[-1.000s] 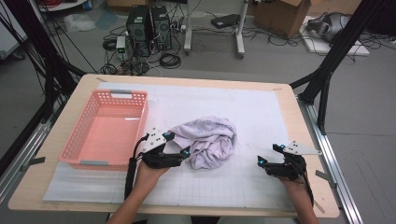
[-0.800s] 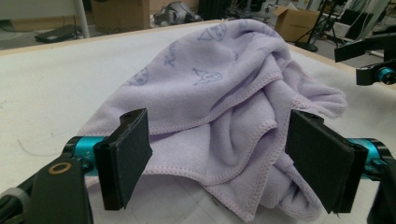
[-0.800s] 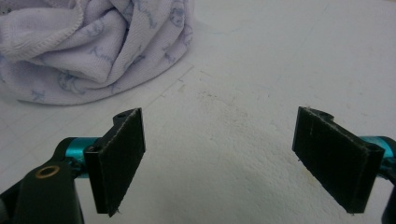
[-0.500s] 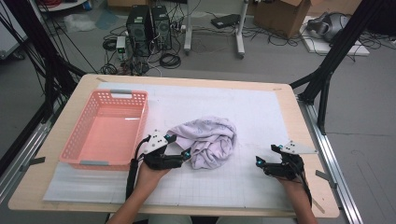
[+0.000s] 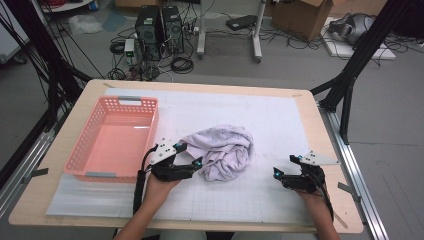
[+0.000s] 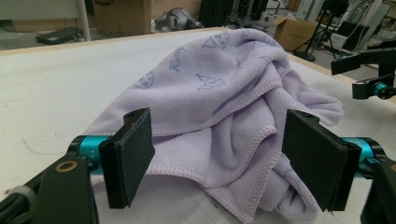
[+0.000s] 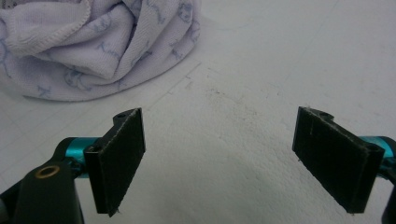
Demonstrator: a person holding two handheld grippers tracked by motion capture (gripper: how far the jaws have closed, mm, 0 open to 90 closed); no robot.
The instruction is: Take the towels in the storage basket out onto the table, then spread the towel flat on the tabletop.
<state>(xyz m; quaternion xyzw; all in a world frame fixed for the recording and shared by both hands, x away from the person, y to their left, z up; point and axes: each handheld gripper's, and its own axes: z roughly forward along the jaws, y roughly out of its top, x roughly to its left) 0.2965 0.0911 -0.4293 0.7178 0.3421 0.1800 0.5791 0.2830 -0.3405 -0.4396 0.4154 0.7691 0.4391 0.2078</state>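
Note:
A crumpled lilac towel (image 5: 222, 150) with a faint printed pattern lies heaped near the middle of the white mat (image 5: 280, 115). My left gripper (image 5: 191, 155) sits at the heap's left edge. In the left gripper view its jaws (image 6: 219, 156) stand wide apart with the towel (image 6: 224, 98) bulging between them, and the pads are not pressing on the cloth. My right gripper (image 5: 285, 166) rests to the right of the towel, apart from it. It is open (image 7: 219, 154) over bare mat, with the towel (image 7: 93, 42) farther off at the upper left of that view.
An empty pink plastic basket (image 5: 82, 150) stands on the left part of the table, close beside my left hand. The wooden table edge (image 5: 330, 150) runs just right of the right gripper. Black frame posts, computers and cables lie beyond the table.

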